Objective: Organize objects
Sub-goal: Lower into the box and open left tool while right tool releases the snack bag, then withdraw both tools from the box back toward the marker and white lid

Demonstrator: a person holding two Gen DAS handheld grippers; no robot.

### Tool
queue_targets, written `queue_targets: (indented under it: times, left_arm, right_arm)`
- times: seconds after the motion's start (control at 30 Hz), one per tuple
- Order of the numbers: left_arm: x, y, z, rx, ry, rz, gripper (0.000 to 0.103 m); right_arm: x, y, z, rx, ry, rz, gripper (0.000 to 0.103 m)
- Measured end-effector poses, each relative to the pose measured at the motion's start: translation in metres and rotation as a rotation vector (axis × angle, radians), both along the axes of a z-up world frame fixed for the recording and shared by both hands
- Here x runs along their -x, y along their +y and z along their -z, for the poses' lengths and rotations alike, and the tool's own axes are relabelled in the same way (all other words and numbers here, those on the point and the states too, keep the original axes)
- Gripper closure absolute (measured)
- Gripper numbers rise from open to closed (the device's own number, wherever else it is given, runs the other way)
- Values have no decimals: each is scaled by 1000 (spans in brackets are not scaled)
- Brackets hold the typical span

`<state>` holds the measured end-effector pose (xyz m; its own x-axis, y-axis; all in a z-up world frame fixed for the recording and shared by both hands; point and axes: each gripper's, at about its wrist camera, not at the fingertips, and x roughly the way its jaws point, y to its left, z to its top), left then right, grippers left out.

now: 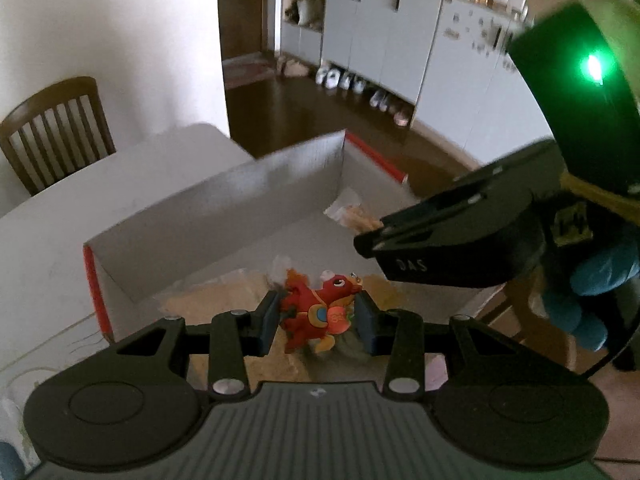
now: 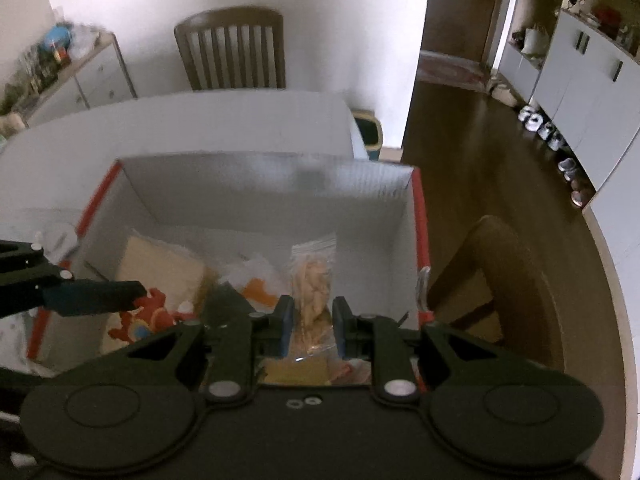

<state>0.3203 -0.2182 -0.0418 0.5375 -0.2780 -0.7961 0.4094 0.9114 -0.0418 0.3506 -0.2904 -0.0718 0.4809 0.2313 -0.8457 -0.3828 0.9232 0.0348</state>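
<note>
A red cartoon animal toy (image 1: 316, 312) sits between the blue pads of my left gripper (image 1: 318, 318), which is shut on it above a white cardboard box (image 1: 240, 208) with red edges. My right gripper (image 2: 311, 320) is shut on a clear zip bag (image 2: 313, 280) of beige pieces, held over the right part of the same box (image 2: 260, 192). In the right wrist view the left gripper (image 2: 134, 292) reaches in from the left with the red toy (image 2: 150, 314) hanging below it. The right gripper (image 1: 366, 240) shows in the left wrist view, just right of the toy.
Beige packets (image 2: 160, 268) and white wrappers (image 2: 252, 268) lie in the box. The box stands on a white table (image 2: 200, 120). A wooden chair (image 2: 232, 48) is behind the table and another chair (image 2: 496, 272) to its right. A blue-gloved hand (image 1: 600, 280) holds the right gripper.
</note>
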Motion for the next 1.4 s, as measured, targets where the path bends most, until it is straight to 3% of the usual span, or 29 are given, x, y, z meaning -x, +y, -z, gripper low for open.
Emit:
queue_targets:
  times: [0.23,0.57,0.77,0.97,1.4]
  left_arm:
    - [-8,-17,29,-85,40,16,64]
    - [-16,-24,43,-100,71,43,63]
    - [-16,-20,45,-64,85,41,63]
    - [-11,-13,40,-14,70,39,47]
    - [16,12,14,66,3,8,44]
  right_arm:
    - [-11,8,23,49,33,-3,83]
    - [-16,11,41,73,60,-16,80]
    - [-14,8,42,68,72,-29,73]
    - [-7,10,36,83,52,-37,70]
    - [18,2,-9,44,-10,-36,68]
